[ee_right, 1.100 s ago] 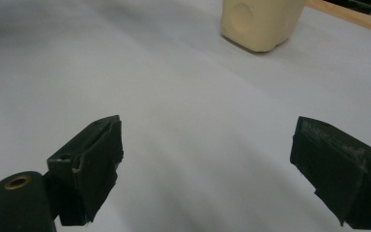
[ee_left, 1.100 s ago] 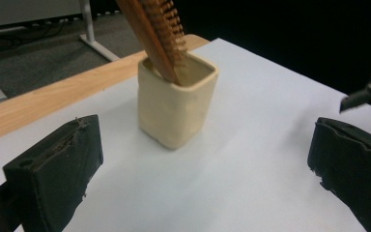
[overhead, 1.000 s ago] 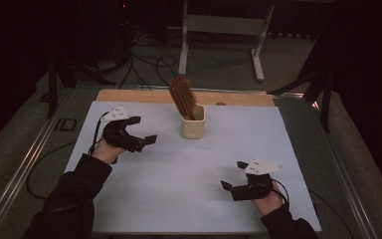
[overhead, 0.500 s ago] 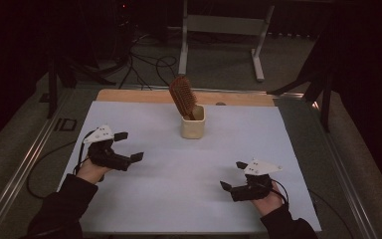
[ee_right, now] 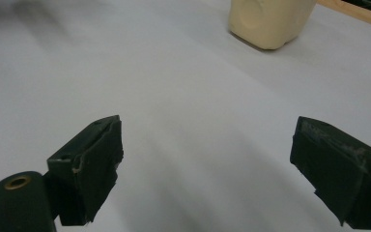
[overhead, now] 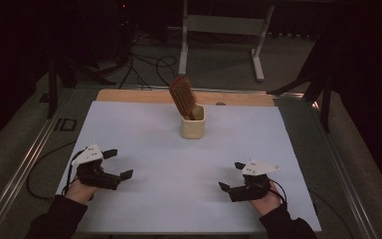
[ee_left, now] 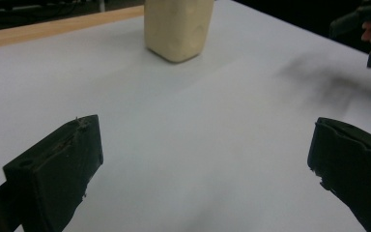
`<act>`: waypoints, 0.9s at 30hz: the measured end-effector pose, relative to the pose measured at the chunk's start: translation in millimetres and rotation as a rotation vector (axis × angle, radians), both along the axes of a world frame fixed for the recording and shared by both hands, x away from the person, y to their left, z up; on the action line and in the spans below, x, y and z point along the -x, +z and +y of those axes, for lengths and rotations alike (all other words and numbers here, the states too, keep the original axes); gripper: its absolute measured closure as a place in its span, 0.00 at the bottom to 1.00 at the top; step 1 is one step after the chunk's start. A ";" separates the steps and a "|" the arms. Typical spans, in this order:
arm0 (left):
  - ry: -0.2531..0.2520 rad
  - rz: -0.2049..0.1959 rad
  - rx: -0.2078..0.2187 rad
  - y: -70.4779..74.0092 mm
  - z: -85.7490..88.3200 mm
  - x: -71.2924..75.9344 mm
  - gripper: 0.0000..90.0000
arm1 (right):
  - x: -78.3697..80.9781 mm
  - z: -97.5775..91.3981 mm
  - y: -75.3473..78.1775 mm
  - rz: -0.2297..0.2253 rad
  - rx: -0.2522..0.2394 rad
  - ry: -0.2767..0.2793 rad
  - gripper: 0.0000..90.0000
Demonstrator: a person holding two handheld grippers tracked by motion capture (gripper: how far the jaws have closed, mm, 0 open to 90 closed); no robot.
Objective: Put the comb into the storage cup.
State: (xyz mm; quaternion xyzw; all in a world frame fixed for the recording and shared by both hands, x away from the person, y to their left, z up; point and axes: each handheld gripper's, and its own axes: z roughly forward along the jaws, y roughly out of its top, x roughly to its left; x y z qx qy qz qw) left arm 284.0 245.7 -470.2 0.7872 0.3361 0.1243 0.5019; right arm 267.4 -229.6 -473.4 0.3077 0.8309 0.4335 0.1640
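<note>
White sheet covers most of the desk [overhead: 144, 129], bare wood strip along the far edge. Cream cup [overhead: 192, 122] stands upright on the sheet, toward the far side and about centre between left and right. Brown hairbrush [overhead: 182, 96] sits in the cup handle-down, bristle head up and leaning left in the high view.

Left hand-held gripper [overhead: 117, 164] is at the near-left of the sheet, jaws spread wide, nothing between them. Its own view looks along the sheet at the cup base [ee_left: 178, 29], well apart from the jaws; the other gripper shows small at the top right there.

Right hand-held gripper [overhead: 233, 176] is at the near-right, jaws also spread wide and empty. Its own view has the cup [ee_right: 270, 21] at the upper right, well apart.

Both grippers are low over the sheet; can't tell if either touches it. Each is near the front edge, well apart from the other, cup roughly between them but farther back.
</note>
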 end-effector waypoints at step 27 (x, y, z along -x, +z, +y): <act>0.074 0.030 -0.032 -37.2 30.7 42.5 0.00 | 0.3 0.0 -0.4 0.001 -0.014 0.016 0.12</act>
